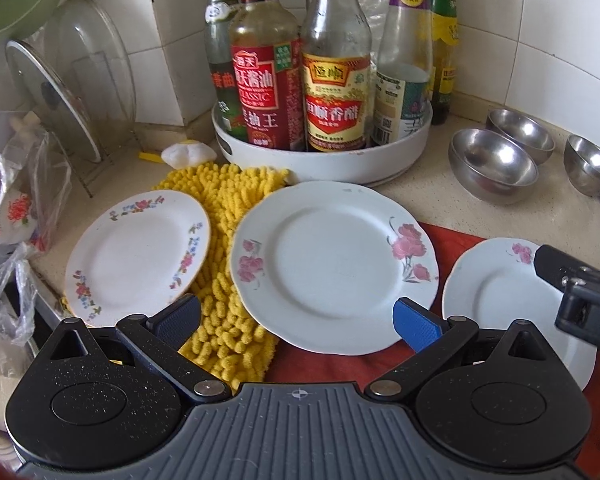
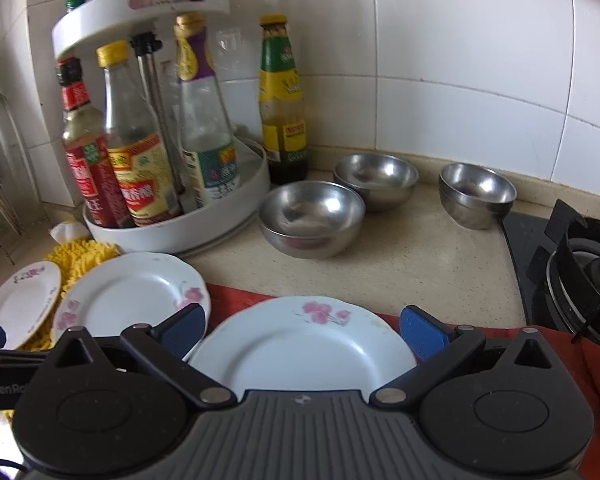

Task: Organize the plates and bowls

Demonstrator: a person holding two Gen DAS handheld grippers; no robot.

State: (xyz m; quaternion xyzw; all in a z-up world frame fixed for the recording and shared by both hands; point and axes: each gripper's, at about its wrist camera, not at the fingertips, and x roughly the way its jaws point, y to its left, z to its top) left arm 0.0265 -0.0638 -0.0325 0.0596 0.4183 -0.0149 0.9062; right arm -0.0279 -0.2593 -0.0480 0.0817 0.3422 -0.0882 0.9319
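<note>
The left gripper (image 1: 298, 320) and right gripper (image 2: 302, 330) are built alike: a ribbed grey housing with a small crosshair mark at 12 o'clock, black speckled round hubs at 9 and 3 o'clock, silver pivot screws, and black arms carrying blue textured pads (image 1: 418, 326).

You have three white plates lying flat in a row on the tabletop (image 2: 420, 264). The left plate (image 1: 138, 256) carries a ring of small coloured flowers and a thin gold edge. The middle plate (image 1: 334, 266), the largest, has pink flowers and a scalloped rim, and its left edge rests on a yellow cloth. The right plate (image 1: 508, 300) is smaller, also pink-flowered. Behind them you see three steel bowls (image 2: 312, 218), upright and empty: two just beside each other, the third (image 2: 476, 194) apart to the right.
</note>
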